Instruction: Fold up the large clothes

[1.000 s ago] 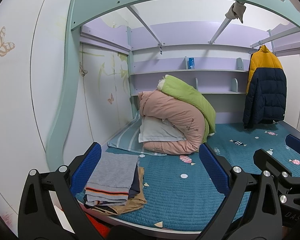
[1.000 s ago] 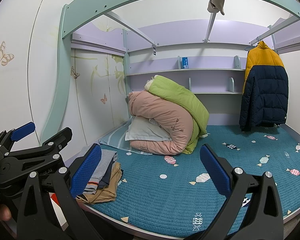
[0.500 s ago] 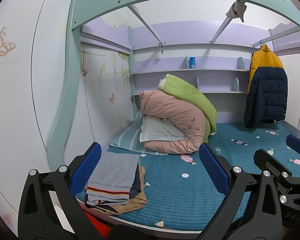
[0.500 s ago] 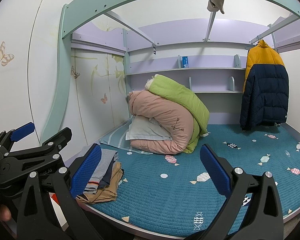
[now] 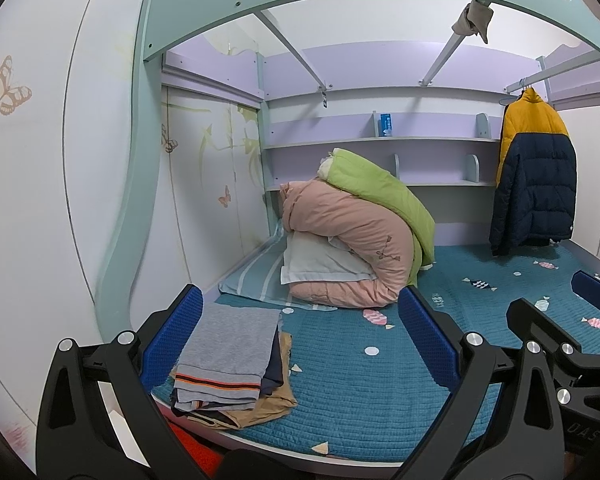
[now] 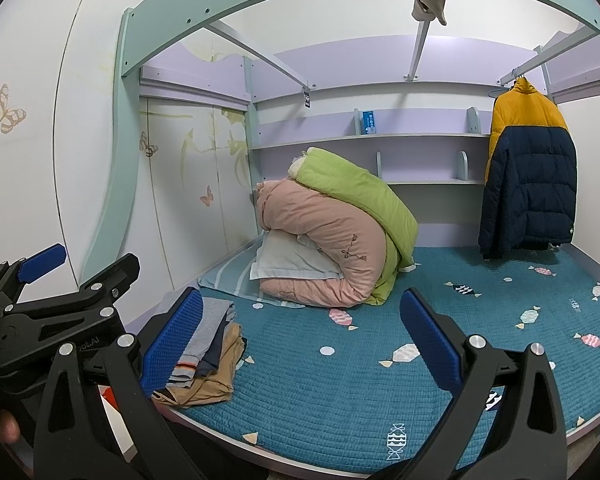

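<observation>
A stack of folded clothes (image 5: 232,356), grey with an orange stripe on top, navy and tan below, lies at the bed's near left corner; it also shows in the right wrist view (image 6: 208,352). My left gripper (image 5: 300,340) is open and empty, held in front of the bed edge with the stack between its blue pads. My right gripper (image 6: 300,344) is open and empty, to the right of the stack. A yellow and navy puffer jacket (image 5: 534,176) hangs at the back right, also in the right wrist view (image 6: 528,168).
A teal quilted bed cover (image 5: 360,392) spreads across the bed. Rolled pink and green duvets (image 5: 352,236) with a pillow sit at the back left. Shelves (image 5: 380,142) line the back wall. A mint bunk frame (image 5: 148,160) arches over the bed.
Both views have shifted very slightly; the grippers stay open and the stack has not moved.
</observation>
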`<action>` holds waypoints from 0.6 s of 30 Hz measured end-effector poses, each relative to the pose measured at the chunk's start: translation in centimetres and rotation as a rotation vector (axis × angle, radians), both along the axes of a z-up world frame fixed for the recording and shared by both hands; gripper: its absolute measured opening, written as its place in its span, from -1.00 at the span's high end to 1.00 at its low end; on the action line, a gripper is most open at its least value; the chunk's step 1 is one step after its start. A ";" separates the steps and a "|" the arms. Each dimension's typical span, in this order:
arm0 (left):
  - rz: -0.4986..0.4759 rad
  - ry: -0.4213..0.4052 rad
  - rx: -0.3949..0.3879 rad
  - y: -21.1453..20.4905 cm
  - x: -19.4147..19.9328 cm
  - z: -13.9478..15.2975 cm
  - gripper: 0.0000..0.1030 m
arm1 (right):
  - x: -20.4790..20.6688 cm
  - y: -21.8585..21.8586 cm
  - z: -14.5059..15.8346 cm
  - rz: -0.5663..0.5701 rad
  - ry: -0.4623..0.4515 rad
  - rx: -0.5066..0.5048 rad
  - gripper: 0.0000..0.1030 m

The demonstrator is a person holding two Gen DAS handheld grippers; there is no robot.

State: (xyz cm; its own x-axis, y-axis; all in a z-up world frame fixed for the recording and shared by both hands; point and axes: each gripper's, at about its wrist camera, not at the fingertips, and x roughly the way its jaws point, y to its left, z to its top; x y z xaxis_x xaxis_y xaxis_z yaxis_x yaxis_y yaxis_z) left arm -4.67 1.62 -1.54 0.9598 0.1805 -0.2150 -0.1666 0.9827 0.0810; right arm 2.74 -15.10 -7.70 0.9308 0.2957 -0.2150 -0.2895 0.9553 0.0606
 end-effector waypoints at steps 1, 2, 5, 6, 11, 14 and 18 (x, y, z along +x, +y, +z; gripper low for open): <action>0.001 0.001 0.001 0.1 0.0 0.0 -0.91 | 0.0 0.0 0.0 0.000 0.001 0.000 -0.85; 0.001 0.001 0.000 0.1 0.0 0.0 -0.91 | 0.0 0.0 0.0 0.002 0.002 0.002 -0.85; 0.003 0.004 0.002 0.2 0.1 -0.1 -0.91 | 0.1 0.0 -0.1 0.004 0.007 0.007 -0.85; 0.004 0.004 0.005 0.3 0.1 -0.1 -0.91 | 0.2 0.0 -0.1 0.003 0.008 0.007 -0.85; 0.000 0.012 0.009 0.4 0.7 -0.3 -0.91 | 0.7 0.0 -0.2 -0.002 0.020 0.012 -0.85; -0.006 0.021 0.014 0.3 1.4 -0.6 -0.91 | 1.5 -0.1 -0.5 -0.011 0.034 0.018 -0.85; -0.013 0.043 0.026 -0.2 2.7 -1.4 -0.91 | 2.6 -0.5 -1.2 -0.029 0.061 0.027 -0.85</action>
